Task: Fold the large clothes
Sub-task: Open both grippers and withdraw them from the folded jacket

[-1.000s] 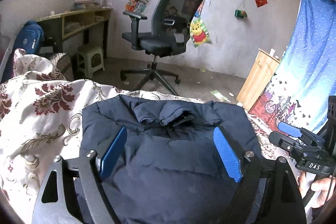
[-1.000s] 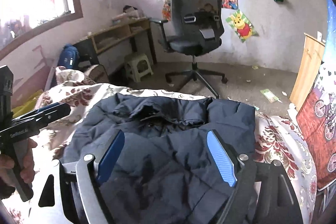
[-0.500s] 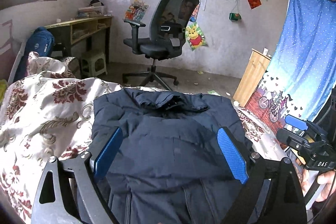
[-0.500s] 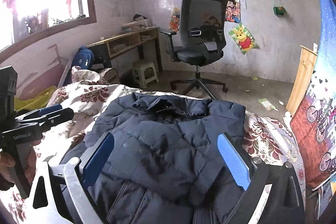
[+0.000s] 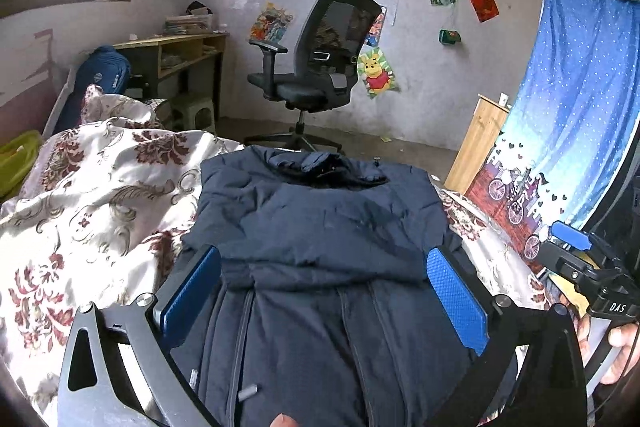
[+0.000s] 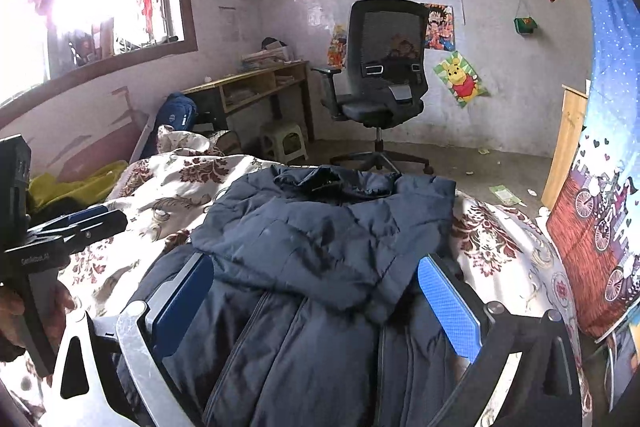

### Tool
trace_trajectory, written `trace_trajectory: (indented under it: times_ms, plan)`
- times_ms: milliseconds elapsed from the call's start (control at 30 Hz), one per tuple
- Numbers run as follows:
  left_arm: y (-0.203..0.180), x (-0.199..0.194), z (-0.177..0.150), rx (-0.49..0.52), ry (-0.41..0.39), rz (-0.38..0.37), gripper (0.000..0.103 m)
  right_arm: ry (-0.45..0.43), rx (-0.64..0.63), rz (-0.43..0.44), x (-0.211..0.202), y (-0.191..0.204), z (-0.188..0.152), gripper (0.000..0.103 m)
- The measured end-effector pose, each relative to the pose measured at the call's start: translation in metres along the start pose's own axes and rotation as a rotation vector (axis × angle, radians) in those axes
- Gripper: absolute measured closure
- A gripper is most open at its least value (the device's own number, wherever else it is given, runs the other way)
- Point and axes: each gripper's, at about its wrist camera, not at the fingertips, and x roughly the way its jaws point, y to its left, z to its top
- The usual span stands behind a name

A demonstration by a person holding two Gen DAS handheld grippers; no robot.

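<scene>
Left wrist view: jacket (image 5: 320, 247) lies on the bed (image 5: 92, 195), collar toward the chair (image 5: 320, 75).
Jacket: dark, padded; its upper part with the collar is laid over the lower part, so one fold looks done.
Left: sides not clearly tucked; a further fold to a compact bundle seems likely.
Left claw (image 5: 324, 291): jaws opening, wide, nothing pressed between the pads; jacket lies beneath.
Right claw (image 6: 316, 303): released, jaws spread wide over the jacket, gripping nothing.
Around: floral quilt under the jacket, blue curtain (image 5: 568, 131) to the right.
</scene>
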Motion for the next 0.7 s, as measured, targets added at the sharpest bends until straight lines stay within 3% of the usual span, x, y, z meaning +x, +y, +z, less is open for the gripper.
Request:
trace_trajectory:
  times_ms: [200,400,533,700]
  plan:
    - [-0.005,-0.025,-0.021,0.022,-0.011,0.019,0.001,-0.015,-0.063,-0.016,-0.027,0.014,-0.023,0.0]
    - [-0.011,-0.036,-0.052,0.13,0.07,0.061,0.001,0.018,-0.134,-0.021,-0.04,0.028,-0.053,0.0]
    - [-0.017,-0.035,-0.092,0.29,0.134,0.087,0.001,0.106,-0.142,-0.018,-0.037,0.029,-0.082,0.0]
    - [-0.012,-0.025,-0.142,0.398,0.232,0.08,0.001,0.269,-0.099,-0.03,-0.021,0.021,-0.121,0.0]
